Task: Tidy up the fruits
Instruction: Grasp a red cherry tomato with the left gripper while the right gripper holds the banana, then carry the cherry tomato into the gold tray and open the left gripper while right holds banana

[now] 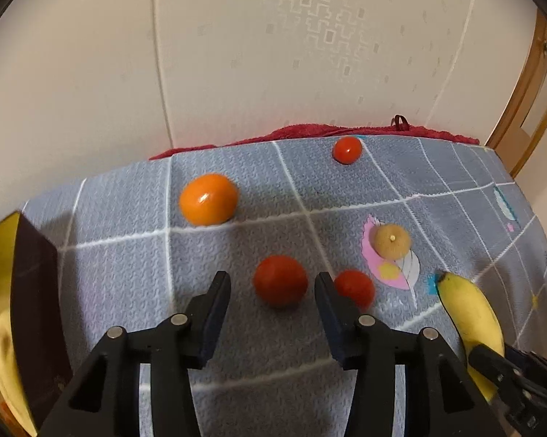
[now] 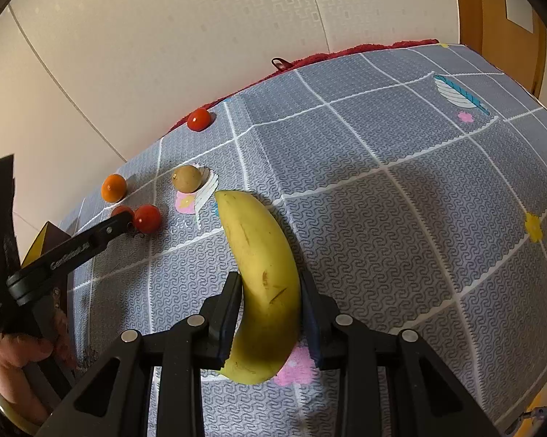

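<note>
On the grey mat, the right gripper (image 2: 269, 313) is clamped on the banana (image 2: 262, 273), its pads pressed to both sides of the lower half, while the left gripper (image 1: 273, 291) stands partly open with a red tomato (image 1: 280, 280) in the gap, untouched. A second tomato (image 1: 355, 287) sits just outside the left gripper's right finger, so a close could nudge it rolling. Squeezed harder, the banana might bruise, or swing on its curve when lifted

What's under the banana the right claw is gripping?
Under the banana lies the grey checked cloth; a pink flower print peeks out beside its near end. The rest of that print is covered by the fruit.
</note>
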Demonstrator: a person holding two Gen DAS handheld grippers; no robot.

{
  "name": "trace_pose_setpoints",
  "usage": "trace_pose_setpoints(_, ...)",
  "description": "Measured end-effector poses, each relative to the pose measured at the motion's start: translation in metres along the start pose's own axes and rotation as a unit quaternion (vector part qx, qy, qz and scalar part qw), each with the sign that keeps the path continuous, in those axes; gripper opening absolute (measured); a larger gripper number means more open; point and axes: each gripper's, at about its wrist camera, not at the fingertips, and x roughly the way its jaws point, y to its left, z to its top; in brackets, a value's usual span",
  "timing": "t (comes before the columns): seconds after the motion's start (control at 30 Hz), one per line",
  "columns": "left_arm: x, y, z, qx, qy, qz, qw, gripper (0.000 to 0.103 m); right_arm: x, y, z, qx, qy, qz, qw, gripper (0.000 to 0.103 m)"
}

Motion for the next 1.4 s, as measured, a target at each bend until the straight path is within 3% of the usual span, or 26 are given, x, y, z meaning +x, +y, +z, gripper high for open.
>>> trace_pose_setpoints(0.1, 0.007, -0.008, 0.003, 0.02, 0.002, 0.006, 0.9998, 0.045, 0.0, -0.001, 0.0, -0.001, 0.0, 0.002, 1.0, 0.033)
trace_pose_setpoints(0.17, 0.01, -0.011, 0.002, 0.031, 0.002, 0.007, 0.9995, 0.032, -0.001, -0.001, 0.0, -0.001, 0.001, 0.003, 1.0, 0.033)
trace_pose_setpoints(0.37, 0.0, -0.011, -0.013, 0.058, -0.01, 0.006, 0.9983, 0.031, -0.001, 0.0, 0.0, 0.002, 0.001, 0.001, 1.0, 0.033)
trace_pose_setpoints(0.83, -0.061, 0.002, -0.055, 0.005, -0.025, -0.051, 0.9984, 0.031, -0.001, 0.008, -0.004, -0.009, -0.016, -0.018, 1.0, 0.033)
trace_pose_setpoints(1.13, -0.107, 0.017, -0.073, 0.015, -0.065, -0.025, 0.9974, 0.031, -0.003, -0.001, -0.006, 0.044, -0.016, 0.027, 0.999, 0.03)
trace_pose_setpoints(1.4, -0.133, 0.058, -0.088, 0.01, -0.087, 0.011, 0.9961, 0.031, -0.004, 0.007, -0.007, 0.066, -0.009, 0.047, 0.997, 0.03)
